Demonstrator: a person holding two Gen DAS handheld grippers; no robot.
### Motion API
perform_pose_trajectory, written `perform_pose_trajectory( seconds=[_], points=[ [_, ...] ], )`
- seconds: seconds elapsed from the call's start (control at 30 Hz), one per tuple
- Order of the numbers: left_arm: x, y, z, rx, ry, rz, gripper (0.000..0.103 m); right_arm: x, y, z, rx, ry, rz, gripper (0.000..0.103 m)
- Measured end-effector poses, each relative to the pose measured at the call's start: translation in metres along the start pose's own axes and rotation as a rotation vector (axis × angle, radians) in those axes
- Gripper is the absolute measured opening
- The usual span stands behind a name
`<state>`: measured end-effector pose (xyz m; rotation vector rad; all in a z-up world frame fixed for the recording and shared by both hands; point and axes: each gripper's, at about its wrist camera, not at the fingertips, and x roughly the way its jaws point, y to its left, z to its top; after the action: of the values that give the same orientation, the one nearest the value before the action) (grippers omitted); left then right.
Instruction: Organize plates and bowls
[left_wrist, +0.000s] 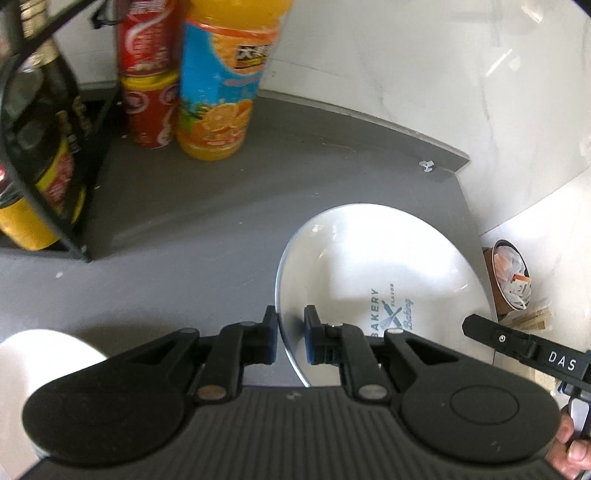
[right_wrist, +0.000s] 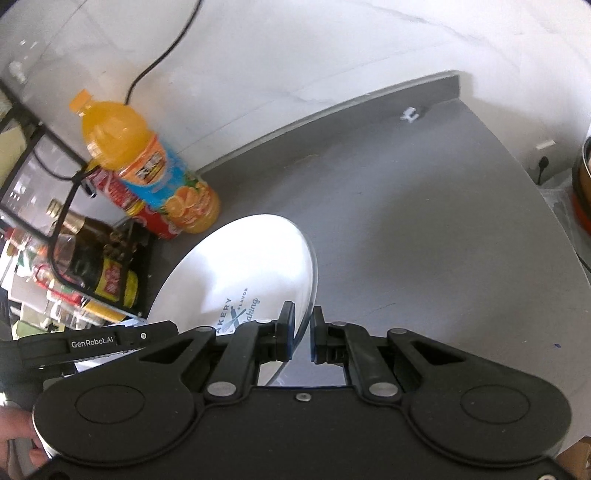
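Two grippers pinched one white plate (left_wrist: 373, 280) from opposite sides. The left gripper (left_wrist: 290, 338) had its two black fingers close together, with the plate's rim caught between the blue pads. The right gripper (right_wrist: 303, 338) did the same on the other edge, and its fingers were also squeezed onto the thin rim. The plate was tilted between them above the gray counter (left_wrist: 207, 206), and it had blue words printed on it, with "BAKERY" and "FLAVOR" easy to read. In the left wrist view, another white dish (left_wrist: 44, 365) sat at the lower left, partly hidden behind the gripper, so its kind could not be told. Farther back stood a big orange juice bottle (left_wrist: 221, 85) with a blue label. Just beside it were two red cans (left_wrist: 149, 74), one stacked on the other. A black wire rack (left_wrist: 40, 177) stood to the left with a dark bottle (left_wrist: 55, 122) inside it. Off the right end of the counter sat a brown cup (left_wrist: 511, 280) with small packets in it. Behind everything was a white wall (left_wrist: 406, 55), and the right wrist view showed a black cable (right_wrist: 162, 55) running down it.
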<state>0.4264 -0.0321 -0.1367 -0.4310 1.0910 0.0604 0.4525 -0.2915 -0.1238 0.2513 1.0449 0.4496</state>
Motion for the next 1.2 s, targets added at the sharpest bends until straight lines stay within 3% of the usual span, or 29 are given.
perform_pose_trajectory(
  seconds=[0.47,0.93,1.2],
  points=[
    [-0.046,0.057,-0.025,-0.082,-0.041,0.021,0.012,0.002,0.059,-0.027,-0.111,0.029,0.048,0.008],
    [-0.071,0.113,-0.057,-0.153,-0.063,0.071,0.012,0.018,0.101,-0.072,-0.166,0.096,0.085,0.009],
    [-0.072,0.139,-0.074,-0.18,-0.039,0.095,0.012,0.032,0.116,-0.091,-0.175,0.141,0.101,0.009]
  ],
)
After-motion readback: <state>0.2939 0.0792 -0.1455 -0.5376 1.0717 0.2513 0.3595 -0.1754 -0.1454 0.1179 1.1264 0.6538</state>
